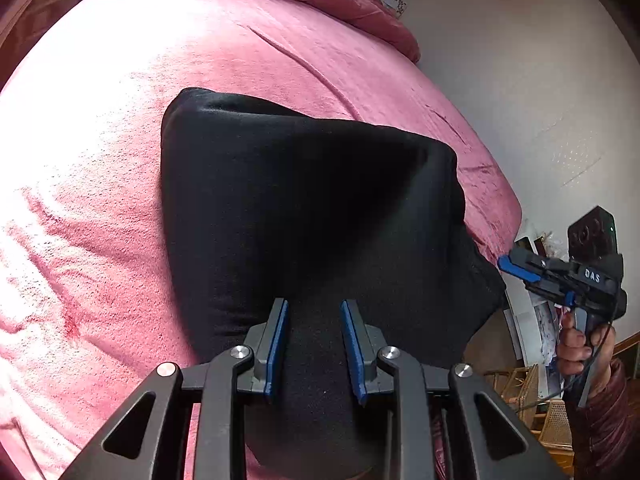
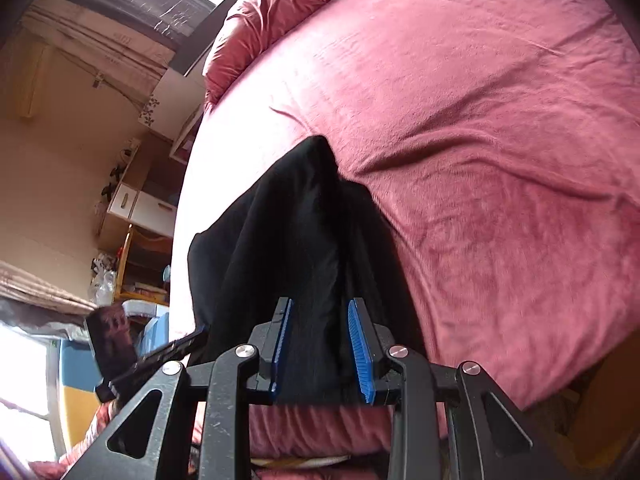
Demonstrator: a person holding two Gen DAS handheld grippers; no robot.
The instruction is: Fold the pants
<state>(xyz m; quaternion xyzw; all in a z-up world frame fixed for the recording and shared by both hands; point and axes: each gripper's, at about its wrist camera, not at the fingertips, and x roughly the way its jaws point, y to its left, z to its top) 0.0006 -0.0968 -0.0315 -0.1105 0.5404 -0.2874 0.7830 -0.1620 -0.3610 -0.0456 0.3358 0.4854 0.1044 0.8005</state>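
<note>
Black pants (image 1: 304,208) lie on a pink velvet bed, their near part lifted toward both grippers. My left gripper (image 1: 314,308) has its blue-padded jaws apart with black cloth between and under them; whether the pads press the cloth is unclear. In the left wrist view the right gripper (image 1: 505,262) shows at the right edge, its tip at the pants' corner. In the right wrist view the pants (image 2: 296,240) hang in a ridge from between the jaws of my right gripper (image 2: 320,308), which are also apart around the cloth. The left gripper's finger (image 2: 188,344) shows at lower left.
The pink bed sheet (image 1: 100,160) is wrinkled, with a bunched pink duvet (image 2: 272,8) at the far end. Beyond the bed edge stand a white wall (image 1: 520,80), a wicker chair (image 1: 524,384) and shelves with clutter (image 2: 132,216).
</note>
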